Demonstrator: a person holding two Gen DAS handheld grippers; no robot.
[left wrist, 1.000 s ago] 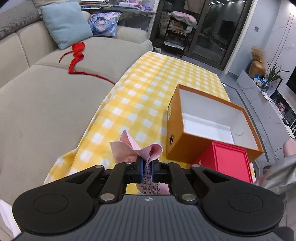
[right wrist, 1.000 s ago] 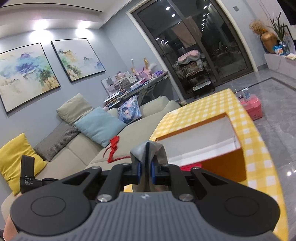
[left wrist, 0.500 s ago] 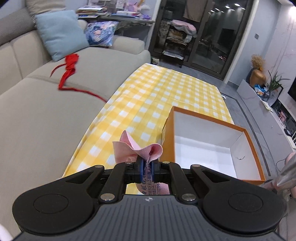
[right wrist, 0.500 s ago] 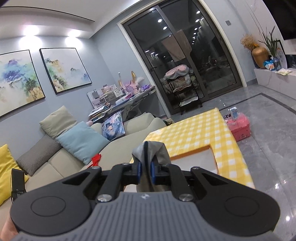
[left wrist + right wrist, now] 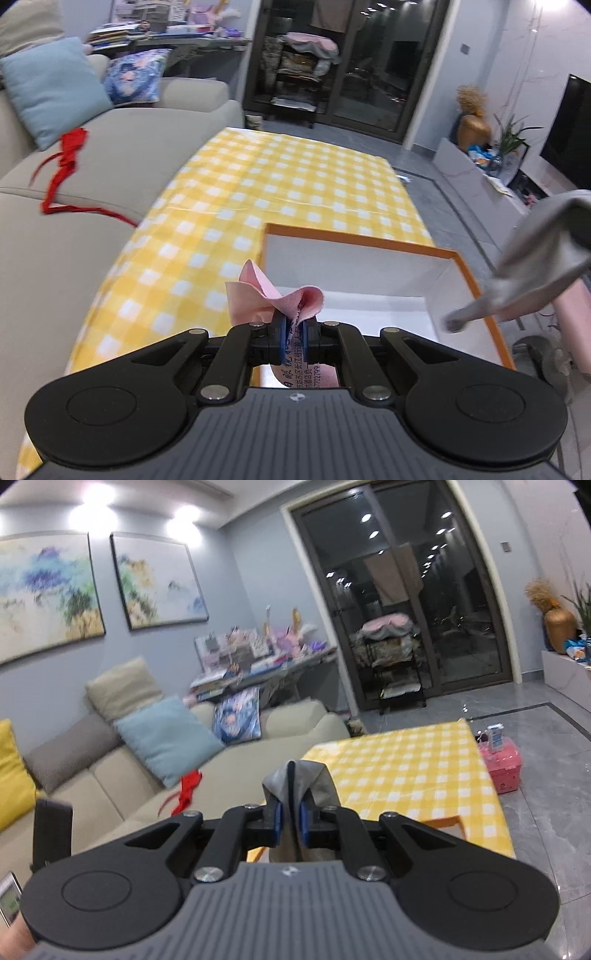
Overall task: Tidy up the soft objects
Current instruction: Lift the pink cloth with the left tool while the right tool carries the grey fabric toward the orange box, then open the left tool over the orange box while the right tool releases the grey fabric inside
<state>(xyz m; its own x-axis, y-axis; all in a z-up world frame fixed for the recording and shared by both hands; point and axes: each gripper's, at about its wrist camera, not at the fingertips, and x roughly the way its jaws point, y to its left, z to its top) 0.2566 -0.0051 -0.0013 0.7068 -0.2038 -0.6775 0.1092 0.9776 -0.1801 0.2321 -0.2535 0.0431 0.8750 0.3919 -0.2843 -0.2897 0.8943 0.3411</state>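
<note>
My left gripper is shut on a pink cloth with a printed label, held above the near left corner of an open orange box with a white inside. My right gripper is shut on a grey cloth. That grey cloth hangs over the box's right side in the left wrist view. A corner of the box shows in the right wrist view. A red cloth with strings lies on the beige sofa; it also shows in the right wrist view.
The box stands on a table with a yellow checked cloth. Cushions, one light blue, lie on the sofa at left. A pink basket sits on the floor beyond the table. A white low cabinet runs along the right.
Both grippers have risen and moved forward over the box. The red lid beside the box has left the view. The grey cloth now hangs further over the box's right side.
</note>
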